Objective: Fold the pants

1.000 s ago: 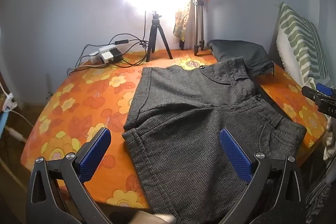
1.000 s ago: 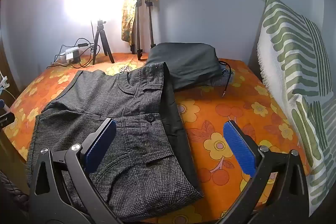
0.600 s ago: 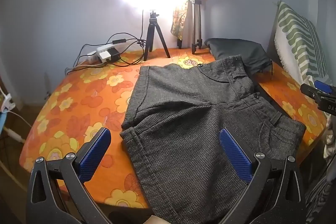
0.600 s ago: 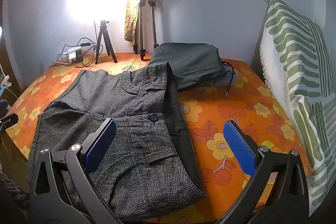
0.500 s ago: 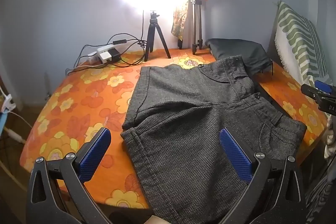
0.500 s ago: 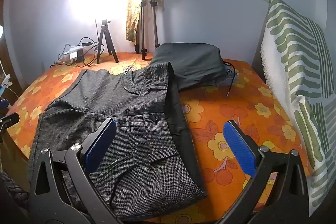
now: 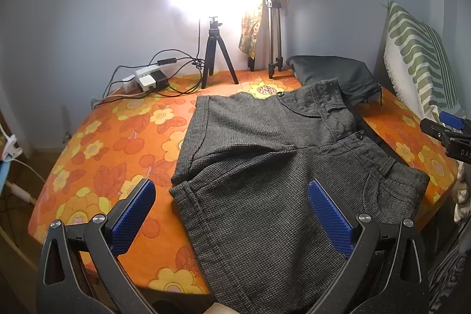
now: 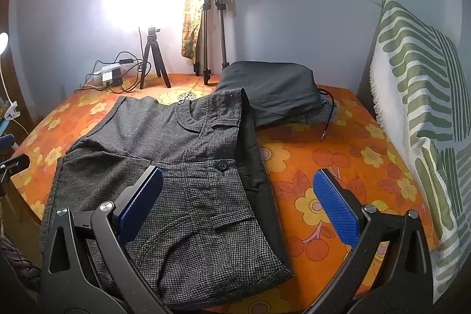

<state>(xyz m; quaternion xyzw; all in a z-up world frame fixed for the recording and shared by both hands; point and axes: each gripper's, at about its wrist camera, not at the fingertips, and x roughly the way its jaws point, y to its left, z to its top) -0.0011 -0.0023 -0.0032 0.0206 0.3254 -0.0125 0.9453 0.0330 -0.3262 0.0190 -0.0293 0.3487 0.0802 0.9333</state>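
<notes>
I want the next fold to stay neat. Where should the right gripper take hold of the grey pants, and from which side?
Probably the near waistband corner of the grey pants, coming in low from the table's front edge. That corner lies flat on the orange cloth as a free layered edge directly ahead of the open right gripper.

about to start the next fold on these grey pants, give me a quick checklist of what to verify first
1. Left gripper open and holding nothing: ok.
2. Right gripper open and holding nothing: ok.
3. Grey pants lying on the orange floral cover, both legs spread out: ok.
4. Fabric flat: not ok, a ridge runs across the middle where the legs meet.
5. Near edge fully supported: cannot tell, the pants reach the bed's front edge below the grippers.
6. Dark folded garment apart from the pants: not ok, the waistband corner touches or overlaps it.
</notes>
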